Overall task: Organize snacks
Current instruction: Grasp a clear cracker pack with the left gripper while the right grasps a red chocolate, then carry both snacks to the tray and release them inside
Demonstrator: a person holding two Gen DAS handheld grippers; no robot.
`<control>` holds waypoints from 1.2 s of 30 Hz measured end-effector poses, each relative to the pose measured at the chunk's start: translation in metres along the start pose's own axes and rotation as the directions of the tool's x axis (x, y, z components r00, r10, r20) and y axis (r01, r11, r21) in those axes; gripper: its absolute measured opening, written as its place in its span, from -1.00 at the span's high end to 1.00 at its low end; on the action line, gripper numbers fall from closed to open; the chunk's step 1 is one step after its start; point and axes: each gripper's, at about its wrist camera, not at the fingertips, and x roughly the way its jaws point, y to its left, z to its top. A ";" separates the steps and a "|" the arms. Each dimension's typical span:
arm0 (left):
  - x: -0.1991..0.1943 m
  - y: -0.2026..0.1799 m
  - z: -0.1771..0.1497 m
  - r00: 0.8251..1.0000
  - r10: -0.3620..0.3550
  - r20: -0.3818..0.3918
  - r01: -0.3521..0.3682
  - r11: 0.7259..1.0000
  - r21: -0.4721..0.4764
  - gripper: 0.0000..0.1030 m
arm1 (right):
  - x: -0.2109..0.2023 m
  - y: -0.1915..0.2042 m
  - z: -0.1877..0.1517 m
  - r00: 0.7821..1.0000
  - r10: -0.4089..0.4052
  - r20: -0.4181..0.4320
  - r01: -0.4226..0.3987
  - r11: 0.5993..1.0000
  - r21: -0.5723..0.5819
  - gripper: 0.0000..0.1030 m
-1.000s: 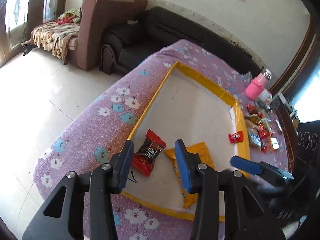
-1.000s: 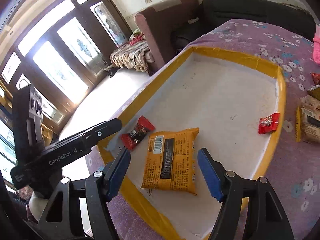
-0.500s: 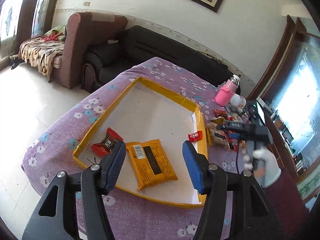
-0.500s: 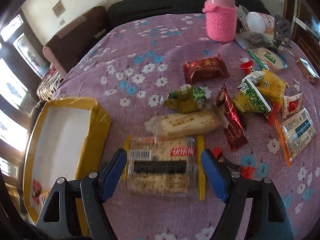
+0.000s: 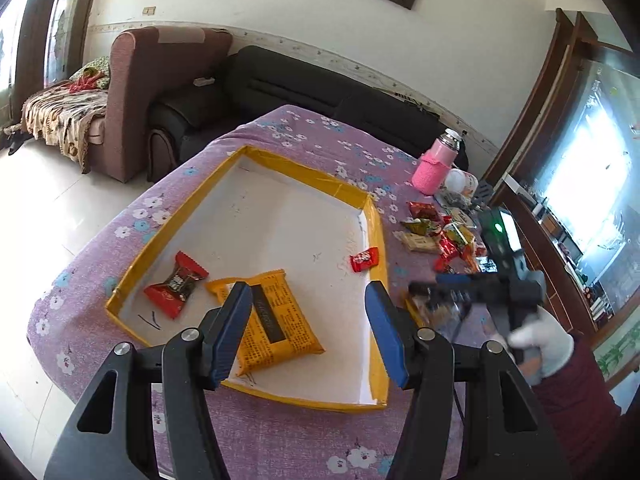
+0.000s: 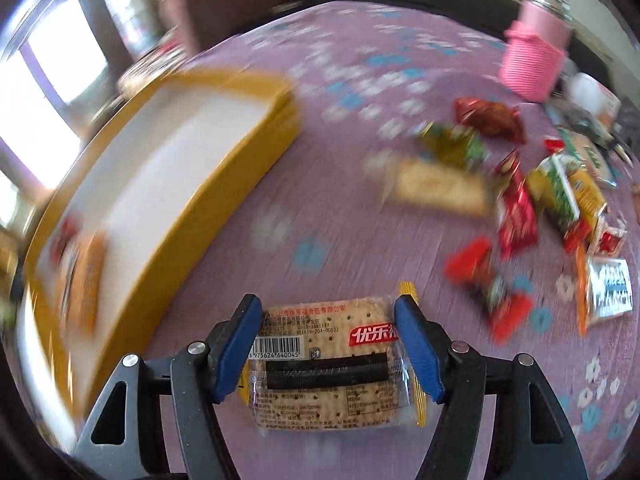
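Tray (image 5: pixel 376 240) w/ yellow rim sitting on purple floral cloth (image 5: pixel 304 132), holding 3 snacks: 1 orange pack (image 5: pixel 276 324), 1 red/black candy (image 5: pixel 176 284), 1 small red candy (image 5: pixel 364 260) by the right wall. Loose pile (image 6: pixel 532 204) lying right of tray, beside 1 pink bottle (image 5: pixel 434 168); count unclear, blurred.

L gripper (image 5: pixel 308 336) hovering over tray's near end, angled down, jaws apart after widening, nothing between them, orange pack showing below.

R gripper (image 6: pixel 328 348) pointing steeply down outside tray, white-gloved hand (image 5: pixel 540 344) gripping its handle. Jaws closing in on 1 clear cracker pack (image 6: pixel 324 364); both blue pads (image 6: pixel 416 348) pressing pack's ends. Pack sitting on cloth just right of tray wall.
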 end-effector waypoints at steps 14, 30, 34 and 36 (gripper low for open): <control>0.015 -0.076 -0.023 0.987 -0.104 -0.121 0.123 0.979 0.160 -0.12 | -0.015 -0.099 -0.012 0.982 -0.059 0.180 0.014 0.971 0.240 -0.37; 0.084 -0.168 -0.037 0.952 -0.077 -0.298 0.217 0.854 0.474 -0.30 | -0.015 -0.114 -0.052 0.964 -0.001 0.265 -0.088 0.943 0.321 0.51; 0.123 -0.194 -0.040 0.927 -0.034 -0.373 0.263 0.767 0.586 -0.30 | -0.024 -0.133 -0.066 0.949 0.035 0.314 -0.157 0.914 0.373 0.51; 0.142 -0.205 -0.042 0.911 -0.021 -0.411 0.296 0.727 0.619 -0.30 | -0.023 -0.141 -0.069 0.946 0.041 0.321 -0.175 0.899 0.401 0.51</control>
